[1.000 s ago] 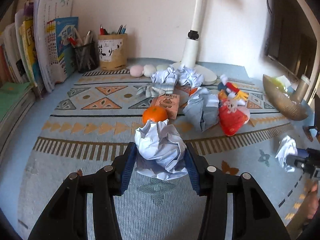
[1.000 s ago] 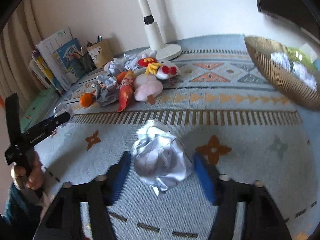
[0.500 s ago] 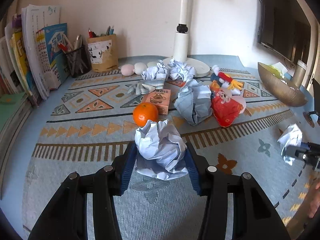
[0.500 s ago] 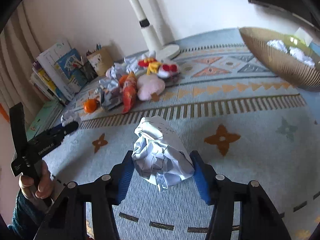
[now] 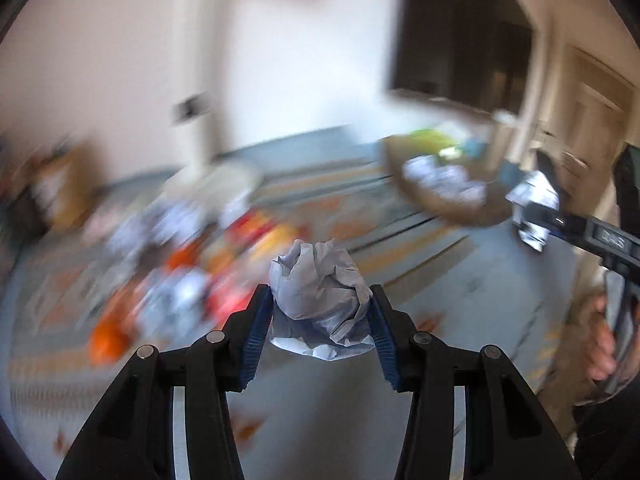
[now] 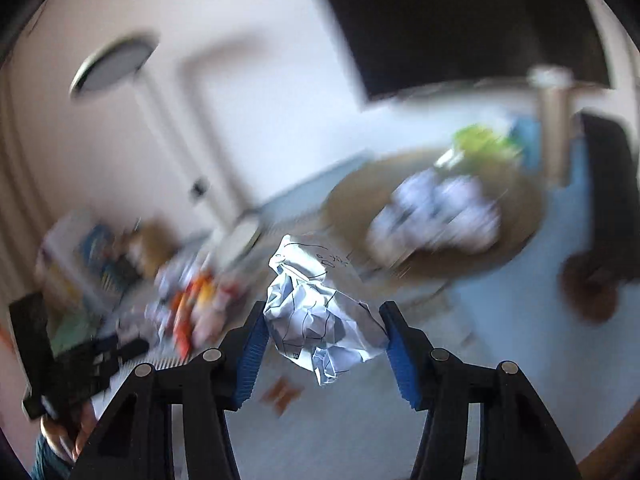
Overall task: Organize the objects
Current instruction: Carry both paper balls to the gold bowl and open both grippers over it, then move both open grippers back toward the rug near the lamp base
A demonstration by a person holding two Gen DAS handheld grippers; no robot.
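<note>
My left gripper is shut on a crumpled ball of white paper, held above the patterned mat. My right gripper is shut on another crumpled paper ball with pen marks. The right gripper and its paper also show in the left wrist view, close to the rim of a brown woven bowl. The bowl holds several paper balls and something green. Both views are motion-blurred.
A blurred heap of toys, an orange and more crumpled paper lies on the mat at the left. A white lamp stand, books and a pen holder stand at the back left. A dark screen hangs at the upper right.
Both grippers have lifted and swung right toward the woven bowl, each still holding its paper ball. The bowl now looks much larger and nearer in both views.
</note>
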